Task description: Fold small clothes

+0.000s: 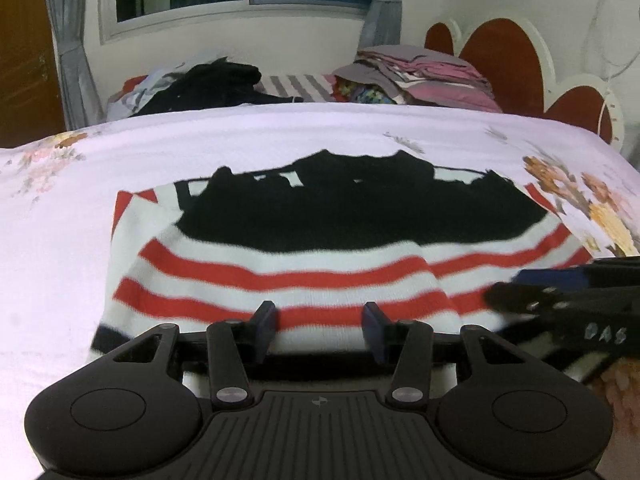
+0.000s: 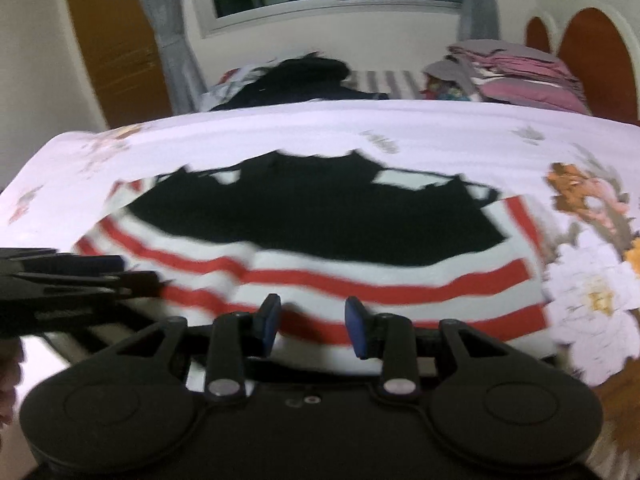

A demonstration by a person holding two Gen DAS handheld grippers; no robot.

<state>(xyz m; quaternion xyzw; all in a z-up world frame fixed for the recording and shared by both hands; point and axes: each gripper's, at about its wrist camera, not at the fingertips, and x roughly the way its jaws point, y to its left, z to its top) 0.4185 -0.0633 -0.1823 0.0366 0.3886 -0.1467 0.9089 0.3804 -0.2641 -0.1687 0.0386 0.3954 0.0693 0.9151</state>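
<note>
The striped sweater lies spread flat on the bed, and both grippers stand over the near hem of it. The left gripper has its jaws partly open; the red and white hem shows in the gap, but the pads do not press it. The right gripper stands the same way at the sweater's right half — a narrower gap, nothing pinched.

The sweater is a soft knit with broad red and white bands and a big black patch on its far part; one fold line runs down its middle. The bed cover under it is pale lilac cloth with printed flowers.

Beyond the sweater, at the far edge of the bed, lie a dark heap of clothes and a folded stack of pink and grey pieces — well apart from it
</note>
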